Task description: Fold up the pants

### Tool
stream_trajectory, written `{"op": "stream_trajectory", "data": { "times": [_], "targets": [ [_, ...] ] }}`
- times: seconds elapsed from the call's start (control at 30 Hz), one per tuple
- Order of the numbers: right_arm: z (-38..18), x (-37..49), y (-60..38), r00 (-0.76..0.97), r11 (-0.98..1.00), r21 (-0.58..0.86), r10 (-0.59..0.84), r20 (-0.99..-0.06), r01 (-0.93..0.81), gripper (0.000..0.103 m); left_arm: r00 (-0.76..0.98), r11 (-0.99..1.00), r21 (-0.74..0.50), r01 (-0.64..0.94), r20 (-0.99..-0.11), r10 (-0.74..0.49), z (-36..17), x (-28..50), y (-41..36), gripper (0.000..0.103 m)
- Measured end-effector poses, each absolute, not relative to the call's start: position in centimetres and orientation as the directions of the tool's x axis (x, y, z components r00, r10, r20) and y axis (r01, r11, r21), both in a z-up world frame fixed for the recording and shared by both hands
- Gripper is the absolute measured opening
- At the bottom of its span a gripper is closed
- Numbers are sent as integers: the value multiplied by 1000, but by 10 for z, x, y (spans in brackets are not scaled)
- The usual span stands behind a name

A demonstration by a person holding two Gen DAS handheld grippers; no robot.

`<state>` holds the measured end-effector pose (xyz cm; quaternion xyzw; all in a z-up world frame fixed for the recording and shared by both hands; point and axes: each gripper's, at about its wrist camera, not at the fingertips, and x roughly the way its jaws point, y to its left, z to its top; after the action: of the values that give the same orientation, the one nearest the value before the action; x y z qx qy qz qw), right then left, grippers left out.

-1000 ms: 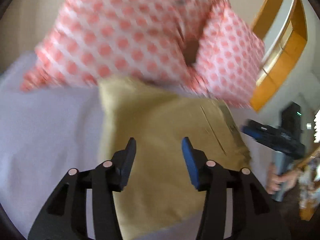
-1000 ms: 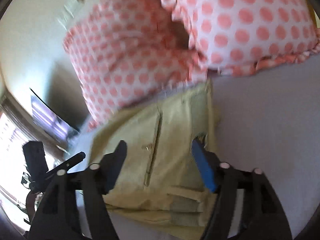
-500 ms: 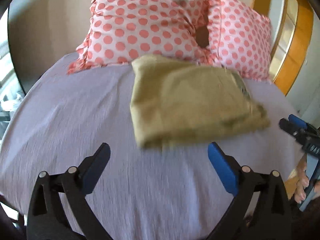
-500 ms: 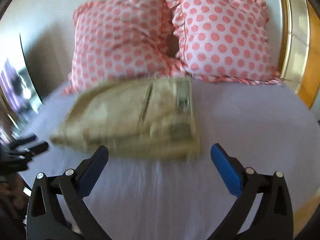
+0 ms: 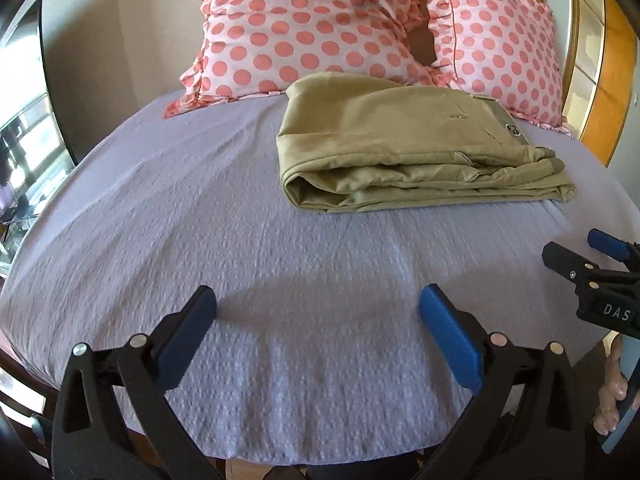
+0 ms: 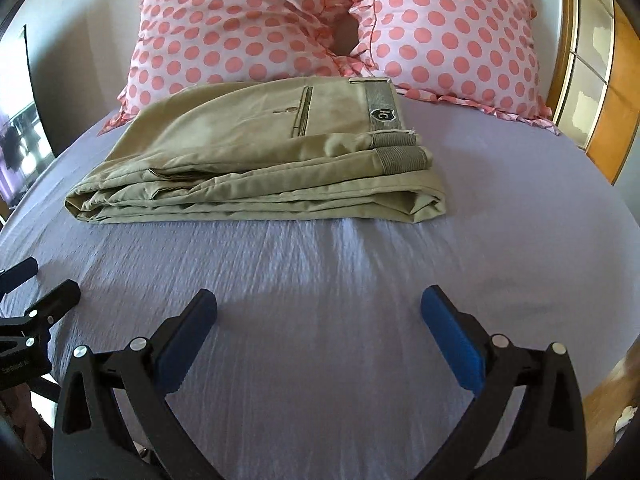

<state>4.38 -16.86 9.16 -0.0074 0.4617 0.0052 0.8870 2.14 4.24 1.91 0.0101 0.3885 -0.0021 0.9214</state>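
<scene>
The khaki pants (image 5: 404, 148) lie folded in a flat stack on the lilac bed sheet (image 5: 200, 208), just in front of the pillows. They also show in the right wrist view (image 6: 264, 160), waistband and label to the right. My left gripper (image 5: 318, 306) is open and empty, low over the sheet, well short of the pants. My right gripper (image 6: 320, 308) is open and empty, also back from the pants. The right gripper shows at the right edge of the left wrist view (image 5: 592, 264); the left gripper shows at the left edge of the right wrist view (image 6: 32, 296).
Two pink polka-dot pillows (image 5: 304, 28) (image 6: 448, 36) lean against the wall behind the pants. A wooden frame (image 6: 608, 112) stands at the right. A dark screen (image 5: 24, 92) stands to the left of the bed.
Both grippers have pulled back from the pants toward the near edge of the bed and opened wider. The folded pants now lie alone on the sheet.
</scene>
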Motion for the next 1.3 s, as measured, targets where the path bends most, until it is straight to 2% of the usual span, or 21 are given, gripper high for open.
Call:
{"op": "stream_trajectory", "data": {
  "times": [1.3],
  "targets": [
    [91,45,-168,565,1000,-10,-1,-825,-13,102,699,1000,19,11,-716,6,19,21,41,101]
  ]
}}
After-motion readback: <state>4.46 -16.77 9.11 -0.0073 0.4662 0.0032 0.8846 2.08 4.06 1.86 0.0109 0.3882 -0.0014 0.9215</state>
